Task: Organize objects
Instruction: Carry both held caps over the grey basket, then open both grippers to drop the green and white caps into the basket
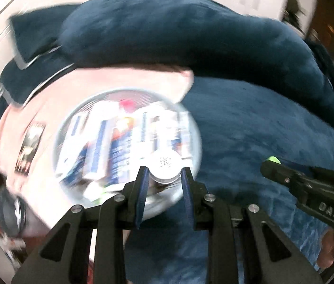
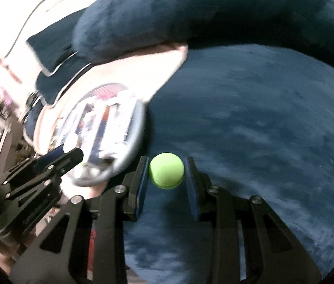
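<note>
Here, the only writing that can be read is "OAS", pale letters on the black body of the right claw as seen from the left wrist. A small dotted code sits on the flat silver top of a little round tin; it is too blurred to read. The left claw pinches that tin between its blue pads, above a round clear bowl filled with white, blue and orange packets whose print is smeared. The bowl rests on a smooth pink sheet, beside a dark label with unreadable marks. The right claw is closed on a smooth, matte lime-green ball, held over a plush navy blanket. A fat navy cushion of the same velvety fabric bulges behind, its near edge overlapping the pink sheet.
</note>
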A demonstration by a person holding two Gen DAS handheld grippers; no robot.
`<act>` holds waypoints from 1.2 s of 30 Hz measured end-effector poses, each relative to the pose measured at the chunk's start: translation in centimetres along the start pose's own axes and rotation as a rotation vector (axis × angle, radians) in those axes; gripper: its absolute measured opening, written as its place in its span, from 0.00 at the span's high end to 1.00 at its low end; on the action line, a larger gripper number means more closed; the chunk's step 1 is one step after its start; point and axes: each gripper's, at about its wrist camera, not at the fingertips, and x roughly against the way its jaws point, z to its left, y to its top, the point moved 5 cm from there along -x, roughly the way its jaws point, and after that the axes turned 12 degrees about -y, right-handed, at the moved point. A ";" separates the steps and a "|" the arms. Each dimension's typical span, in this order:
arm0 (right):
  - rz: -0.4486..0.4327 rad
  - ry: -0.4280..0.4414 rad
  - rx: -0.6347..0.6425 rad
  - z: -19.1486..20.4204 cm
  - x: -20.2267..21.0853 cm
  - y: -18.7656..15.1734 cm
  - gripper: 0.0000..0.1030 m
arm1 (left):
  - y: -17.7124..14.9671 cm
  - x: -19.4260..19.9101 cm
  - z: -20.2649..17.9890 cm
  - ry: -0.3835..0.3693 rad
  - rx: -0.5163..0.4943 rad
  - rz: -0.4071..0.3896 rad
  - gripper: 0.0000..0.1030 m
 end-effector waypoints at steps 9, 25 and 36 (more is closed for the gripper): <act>0.022 0.103 0.196 11.1 -1.4 -0.9 0.70 | -2.2 1.0 8.6 0.021 0.227 0.010 0.72; 0.067 0.103 0.260 14.5 -3.6 -1.5 0.70 | -1.9 0.8 10.6 0.019 0.272 -0.017 0.37; 0.057 0.147 0.296 16.9 -4.7 -1.2 0.69 | -2.2 4.6 13.4 0.215 0.317 -0.125 0.01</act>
